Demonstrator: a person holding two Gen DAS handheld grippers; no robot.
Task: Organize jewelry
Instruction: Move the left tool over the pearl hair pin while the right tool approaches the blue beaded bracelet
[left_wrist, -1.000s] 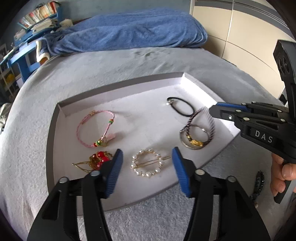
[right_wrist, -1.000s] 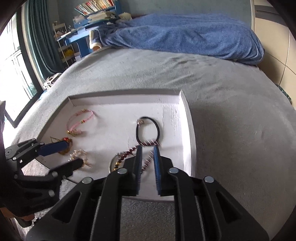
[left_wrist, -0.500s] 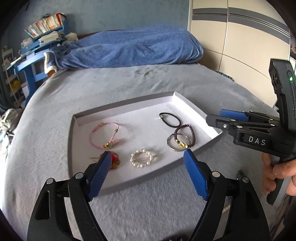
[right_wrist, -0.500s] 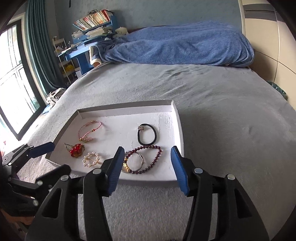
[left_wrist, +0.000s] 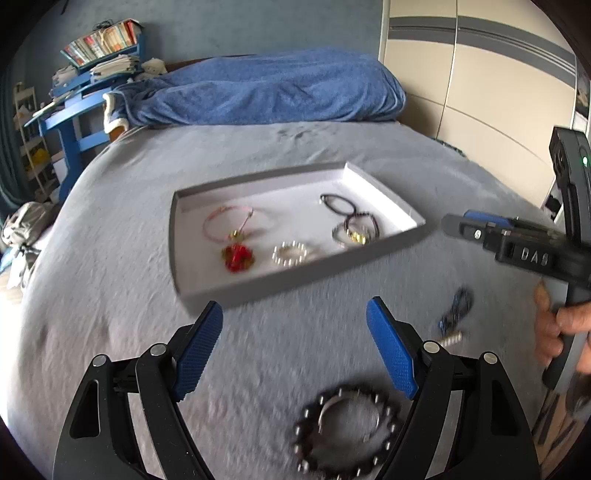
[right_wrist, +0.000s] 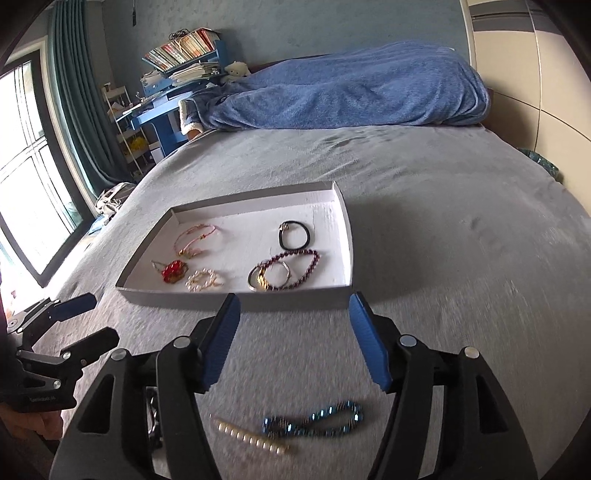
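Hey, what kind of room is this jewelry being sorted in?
Most likely a bedroom. The white shallow jewelry tray sits on a grey bed cover, a rumpled blue blanket lies at the far end, and a blue desk with stacked books stands beside the teal window curtains.

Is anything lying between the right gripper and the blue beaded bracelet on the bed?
Nothing visible. The right gripper is open above the blue beaded bracelet, with only bare bedspread between; a pearl piece lies beside it.
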